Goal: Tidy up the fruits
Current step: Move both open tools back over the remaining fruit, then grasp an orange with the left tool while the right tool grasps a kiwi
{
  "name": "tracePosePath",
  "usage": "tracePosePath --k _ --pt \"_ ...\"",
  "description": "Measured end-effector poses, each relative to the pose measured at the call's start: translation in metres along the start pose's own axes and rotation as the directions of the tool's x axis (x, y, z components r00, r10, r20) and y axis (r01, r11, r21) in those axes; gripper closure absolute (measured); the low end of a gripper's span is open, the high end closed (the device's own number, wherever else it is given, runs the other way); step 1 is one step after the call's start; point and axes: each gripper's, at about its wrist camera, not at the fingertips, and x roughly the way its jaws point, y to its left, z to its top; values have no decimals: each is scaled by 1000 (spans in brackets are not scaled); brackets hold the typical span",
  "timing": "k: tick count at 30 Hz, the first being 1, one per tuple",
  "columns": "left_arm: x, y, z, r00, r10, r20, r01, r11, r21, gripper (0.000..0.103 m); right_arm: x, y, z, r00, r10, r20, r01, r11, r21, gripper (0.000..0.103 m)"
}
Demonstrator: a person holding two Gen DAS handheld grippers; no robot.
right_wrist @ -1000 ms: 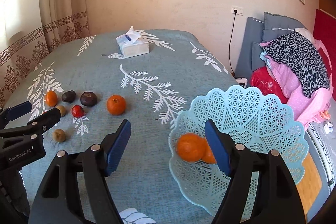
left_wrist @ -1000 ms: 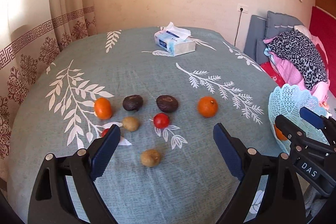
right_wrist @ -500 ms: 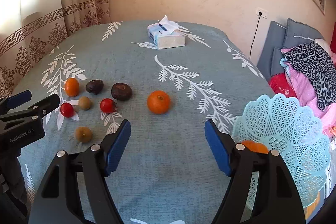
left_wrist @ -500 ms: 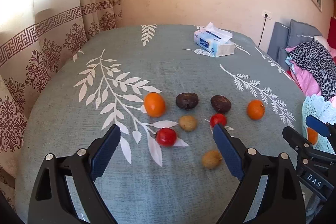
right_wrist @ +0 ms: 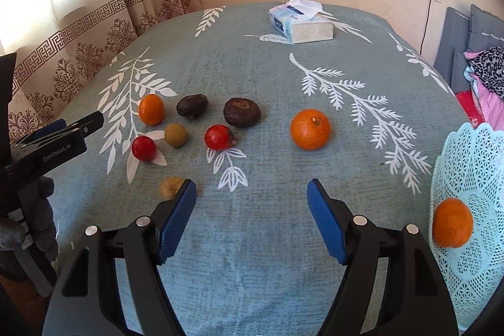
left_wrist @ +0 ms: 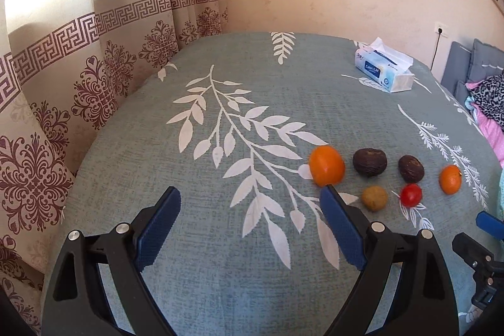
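Observation:
Fruits lie loose on the teal leaf-print cloth: a large orange [right_wrist: 310, 129], two dark avocados [right_wrist: 241, 111] [right_wrist: 192, 105], two red tomatoes [right_wrist: 217, 137] [right_wrist: 143, 148], a small orange [right_wrist: 151, 109] and two brown kiwis [right_wrist: 175, 134] [right_wrist: 169, 186]. A light-blue lattice basket [right_wrist: 472, 166] at the right edge holds an orange [right_wrist: 452, 227]. My right gripper [right_wrist: 251, 219] is open and empty, short of the large orange. My left gripper [left_wrist: 250, 225] is open and empty, left of the small orange [left_wrist: 326, 166]; it also shows in the right wrist view [right_wrist: 56, 140].
A tissue box [right_wrist: 300, 24] sits at the far side of the table. Patterned curtains [left_wrist: 78, 59] hang along the left. A grey seat with piled clothes [right_wrist: 482, 74] stands to the right, beyond the table edge.
Both grippers have swung to the left. The right gripper has turned from the basket toward the loose fruits. The left gripper now faces the cloth left of the fruits. Both stay open.

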Motion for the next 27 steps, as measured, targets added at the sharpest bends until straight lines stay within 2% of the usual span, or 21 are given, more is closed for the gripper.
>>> tracePosePath --k 5,14,17,22,24,27 --pt "14 -7 9 999 -23 -22 24 999 21 14 7 4 -3 999 42 -15 -42 999 1 29" --pt "42 -49 18 995 -80 -52 85 990 112 15 15 6 -7 996 75 -40 -76 997 -4 29" --pt "56 -54 20 992 -92 -81 101 988 113 25 18 6 -7 995 85 -48 -85 996 -1 29" --pt "71 -53 22 981 -154 -122 164 983 79 39 21 11 -6 994 99 -53 -100 995 -17 29" --pt "74 -52 20 975 -175 -138 186 980 70 53 23 15 -5 992 110 -60 -112 993 -25 29" --pt "74 -50 18 967 -216 -138 225 973 57 65 25 23 -5 990 124 -69 -128 991 -46 29"
